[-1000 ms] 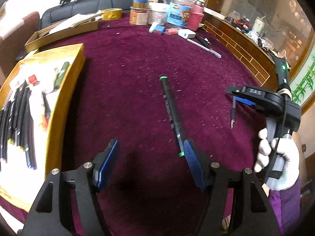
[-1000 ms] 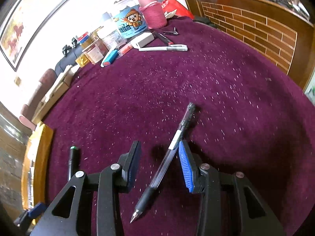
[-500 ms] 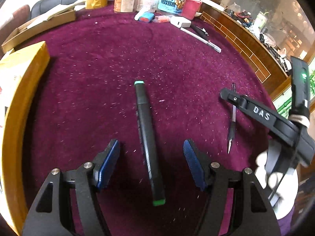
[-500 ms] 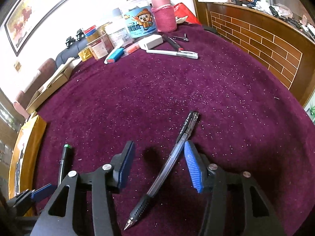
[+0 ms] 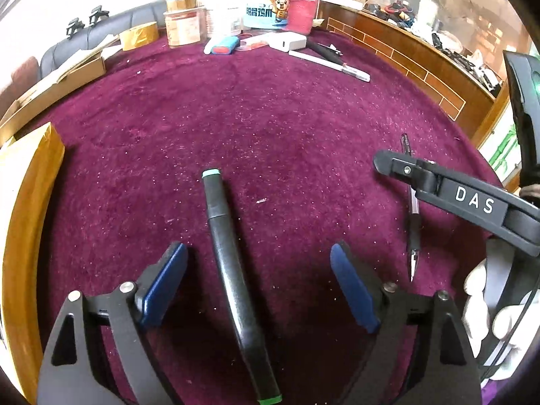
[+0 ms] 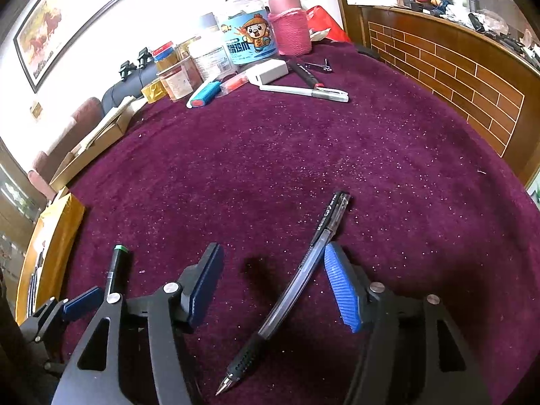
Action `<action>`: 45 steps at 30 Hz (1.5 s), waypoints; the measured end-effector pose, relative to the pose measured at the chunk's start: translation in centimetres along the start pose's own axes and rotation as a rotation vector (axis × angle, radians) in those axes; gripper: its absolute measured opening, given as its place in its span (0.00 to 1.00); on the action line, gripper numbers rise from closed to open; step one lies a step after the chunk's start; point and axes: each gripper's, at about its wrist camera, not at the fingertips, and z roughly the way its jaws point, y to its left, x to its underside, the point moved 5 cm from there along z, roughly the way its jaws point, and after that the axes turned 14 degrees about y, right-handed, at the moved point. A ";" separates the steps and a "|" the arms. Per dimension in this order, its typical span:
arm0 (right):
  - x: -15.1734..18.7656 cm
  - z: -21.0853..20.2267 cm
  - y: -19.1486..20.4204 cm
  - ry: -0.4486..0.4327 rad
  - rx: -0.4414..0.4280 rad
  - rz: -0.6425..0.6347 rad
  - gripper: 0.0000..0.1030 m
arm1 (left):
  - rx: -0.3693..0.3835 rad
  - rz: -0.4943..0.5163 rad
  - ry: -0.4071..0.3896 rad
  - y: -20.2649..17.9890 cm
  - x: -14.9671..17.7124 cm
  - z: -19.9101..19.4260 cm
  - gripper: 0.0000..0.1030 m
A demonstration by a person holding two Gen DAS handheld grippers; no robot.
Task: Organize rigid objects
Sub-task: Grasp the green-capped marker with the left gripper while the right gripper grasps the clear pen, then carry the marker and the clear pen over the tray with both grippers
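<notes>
The left gripper (image 5: 258,283) is opening wide around one black green-capped marker (image 5: 233,276) lying free on the maroon velvet tablecloth (image 5: 270,128); the right gripper (image 6: 273,287) is opening too, its right pad beside one clear black-grip ballpoint pen (image 6: 297,280). Both are awaiting sorting, probably into the yellow tray (image 5: 30,182), where several pens are already lying.

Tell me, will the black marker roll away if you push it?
Probably yes: the marker looks round and smooth, lying flat on the cloth. The fuzzy cloth may slow it. It looks stiff, so it likely won't bend.
</notes>
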 end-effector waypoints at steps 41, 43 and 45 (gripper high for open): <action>1.0 -2.2 1.1 0.029 0.022 -0.028 0.07 | 0.155 -0.046 -0.112 4.4 3.7 -4.8 0.12; 1.2 -2.6 1.6 0.027 0.009 -0.032 0.07 | 0.160 -0.048 -0.127 4.6 4.0 -5.5 0.12; 1.4 -3.0 2.3 0.027 -0.006 -0.041 0.08 | 0.169 -0.054 -0.136 4.8 4.3 -6.1 0.12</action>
